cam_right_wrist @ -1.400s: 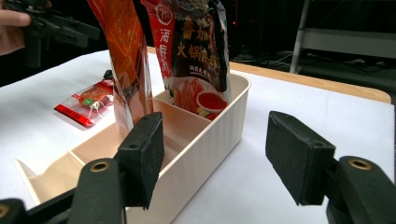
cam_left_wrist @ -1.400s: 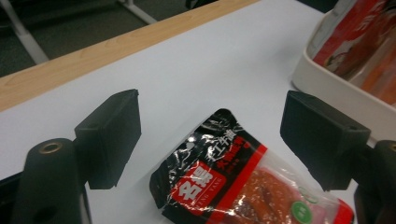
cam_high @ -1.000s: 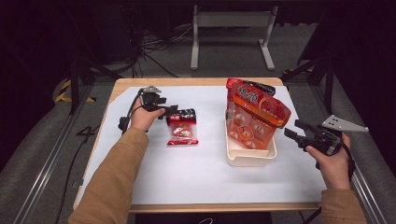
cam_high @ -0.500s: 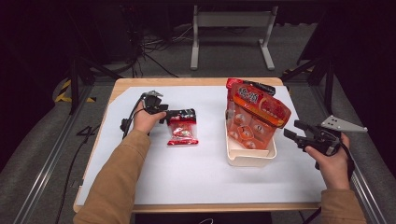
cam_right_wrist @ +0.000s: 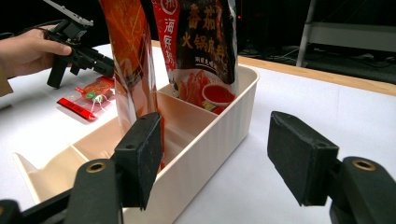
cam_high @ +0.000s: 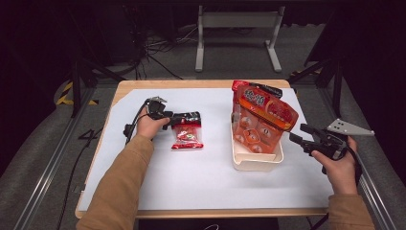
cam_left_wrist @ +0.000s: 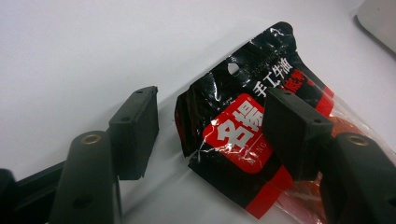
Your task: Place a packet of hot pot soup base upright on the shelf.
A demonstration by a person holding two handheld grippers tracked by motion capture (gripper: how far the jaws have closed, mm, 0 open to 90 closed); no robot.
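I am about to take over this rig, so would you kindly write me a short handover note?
Left hand-held gripper: jaws have just been closing around the black top edge of the small red snack packet, which lies flat on the white table sheet; pads not yet pressing.
Right hand-held gripper: open, holding nothing, beside the cream bin.
Done: two large red pouches stand in the bin.
Left: probably grip the packet and carry it to the bin.

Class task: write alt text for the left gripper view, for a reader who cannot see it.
Two black gripper jaws stand open around the top edge of a black-and-red snack packet lying flat on a white table; they have just been closing. The right-hand jaw overlaps the packet and the left-hand jaw sits beside it on the table. The packet's black header has a small hang hole.
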